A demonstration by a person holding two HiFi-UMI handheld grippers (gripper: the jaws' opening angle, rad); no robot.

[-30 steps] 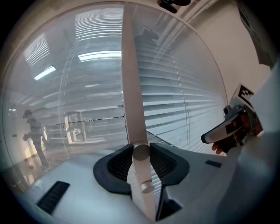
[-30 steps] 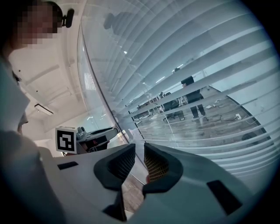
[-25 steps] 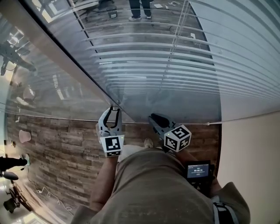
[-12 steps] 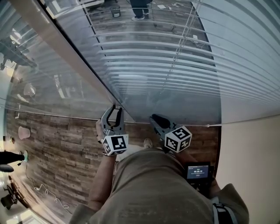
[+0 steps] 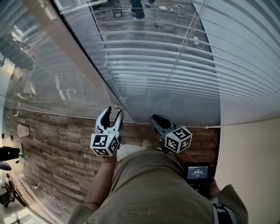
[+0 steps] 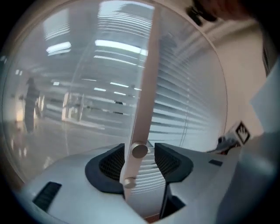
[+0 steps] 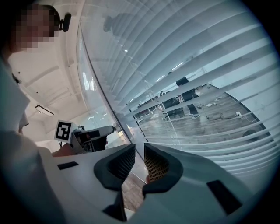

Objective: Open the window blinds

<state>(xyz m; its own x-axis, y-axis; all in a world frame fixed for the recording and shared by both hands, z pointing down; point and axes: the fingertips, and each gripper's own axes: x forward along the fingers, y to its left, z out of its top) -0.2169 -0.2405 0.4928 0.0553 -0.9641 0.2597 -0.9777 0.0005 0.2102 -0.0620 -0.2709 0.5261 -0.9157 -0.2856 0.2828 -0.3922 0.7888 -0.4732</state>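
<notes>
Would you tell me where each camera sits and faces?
Head view: on the person's head, facing steeply down: blinds, floor, left gripper, right gripper, torso.
Left gripper view: on that gripper, facing the glass; jaws, just opened, flank a pale wand.
Right gripper view: on that gripper, facing the blinds; jaws narrowly apart, empty; torso at left.
Shared: head and right gripper views both show the left gripper.

A person (image 5: pixel 138 8) beyond the glass shows legs only. The pale rod (image 6: pixel 146 65) runs off the top edge. The small screen (image 5: pixel 197 172) is unreadable.
</notes>
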